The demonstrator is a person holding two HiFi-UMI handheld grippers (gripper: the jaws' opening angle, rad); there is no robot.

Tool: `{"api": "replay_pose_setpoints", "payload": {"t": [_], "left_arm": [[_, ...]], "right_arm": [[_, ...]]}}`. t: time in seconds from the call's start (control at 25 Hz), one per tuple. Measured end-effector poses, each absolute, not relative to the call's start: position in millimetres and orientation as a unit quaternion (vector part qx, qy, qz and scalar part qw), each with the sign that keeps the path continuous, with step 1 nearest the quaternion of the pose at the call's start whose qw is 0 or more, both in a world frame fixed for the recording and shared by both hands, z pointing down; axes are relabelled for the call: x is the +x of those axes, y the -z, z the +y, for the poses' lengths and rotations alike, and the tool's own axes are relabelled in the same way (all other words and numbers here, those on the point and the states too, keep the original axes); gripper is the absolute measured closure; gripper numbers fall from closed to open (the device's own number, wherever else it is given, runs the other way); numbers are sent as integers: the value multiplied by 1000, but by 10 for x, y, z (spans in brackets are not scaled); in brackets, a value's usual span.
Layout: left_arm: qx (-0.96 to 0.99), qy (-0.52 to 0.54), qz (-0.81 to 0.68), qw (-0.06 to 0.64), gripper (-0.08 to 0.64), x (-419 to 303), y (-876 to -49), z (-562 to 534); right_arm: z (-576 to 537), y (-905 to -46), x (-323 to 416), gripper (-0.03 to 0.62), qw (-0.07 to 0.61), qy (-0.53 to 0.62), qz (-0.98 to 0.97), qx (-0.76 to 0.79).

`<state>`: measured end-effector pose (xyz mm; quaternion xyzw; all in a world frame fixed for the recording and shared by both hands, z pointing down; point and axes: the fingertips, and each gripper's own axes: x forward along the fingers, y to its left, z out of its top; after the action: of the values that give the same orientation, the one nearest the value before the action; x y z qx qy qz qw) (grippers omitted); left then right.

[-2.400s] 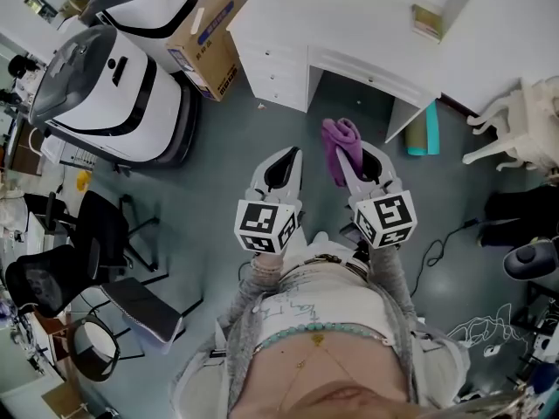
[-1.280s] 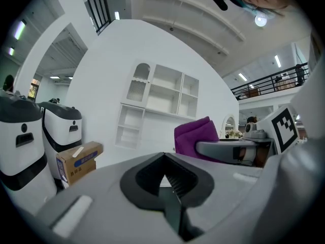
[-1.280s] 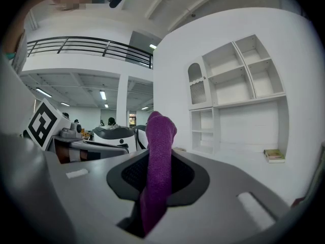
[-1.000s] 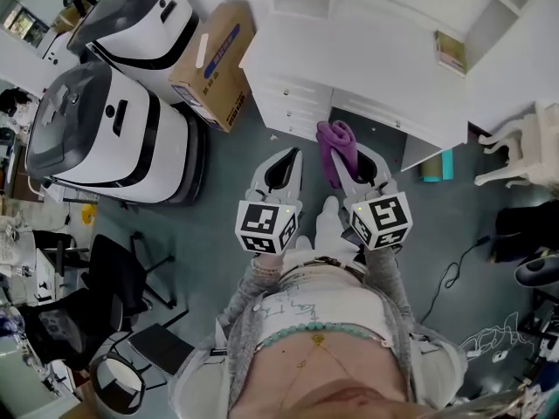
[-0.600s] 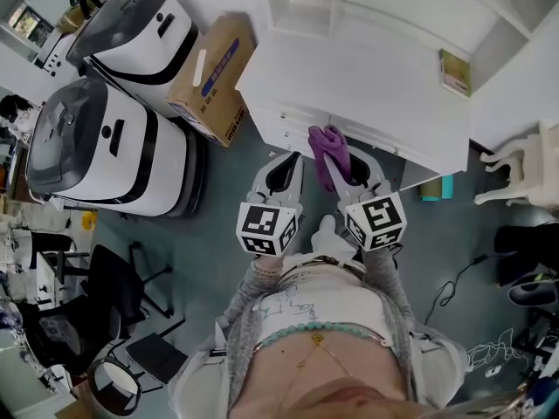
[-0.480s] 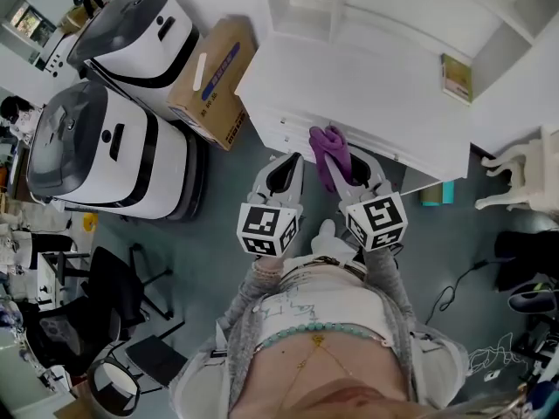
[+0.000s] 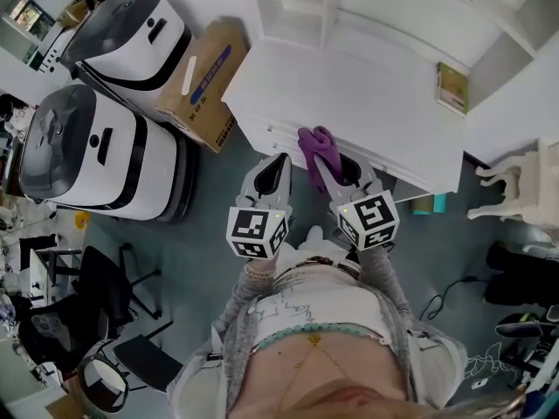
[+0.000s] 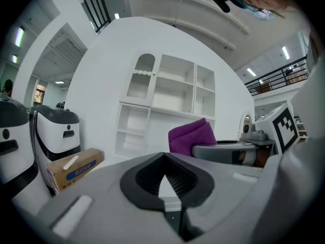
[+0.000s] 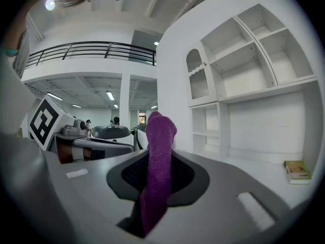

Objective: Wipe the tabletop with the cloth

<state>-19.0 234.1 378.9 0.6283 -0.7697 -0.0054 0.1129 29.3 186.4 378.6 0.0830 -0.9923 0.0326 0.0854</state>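
A purple cloth [image 7: 315, 147] sticks up from my right gripper [image 7: 336, 171], which is shut on it; in the right gripper view the cloth [image 9: 156, 166] fills the gap between the jaws. The cloth hangs over the front edge of the white tabletop [image 7: 367, 103]. My left gripper [image 7: 272, 173] is beside it, just short of the desk's drawer front, shut with nothing in it. In the left gripper view the cloth [image 8: 192, 136] shows to the right, above the other gripper [image 8: 238, 149].
A small book [image 7: 452, 87] lies at the desktop's right end. White shelves [image 7: 288, 7] stand behind the desk. A cardboard box [image 7: 196, 81] and two white-and-grey machines [image 7: 87, 138] stand at the left. A white chair [image 7: 524, 177] is at the right.
Both grippers and the cloth have come closer to the desk; the cloth now reaches over the desk's front edge. The right gripper has kept its hold throughout.
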Motion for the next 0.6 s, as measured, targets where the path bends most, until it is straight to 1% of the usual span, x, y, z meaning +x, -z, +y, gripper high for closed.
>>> {"api": "replay_pose_setpoints", "payload": {"t": [0.28, 0.6], "left_arm": [[618, 1, -777, 124, 560, -327, -3878, 2343], [638, 6, -760, 126, 560, -859, -3920, 2188]], "right_arm": [[1787, -3841, 151, 500, 88, -41, -992, 77], [1643, -3857, -304, 500, 89, -41, -989, 110]]}}
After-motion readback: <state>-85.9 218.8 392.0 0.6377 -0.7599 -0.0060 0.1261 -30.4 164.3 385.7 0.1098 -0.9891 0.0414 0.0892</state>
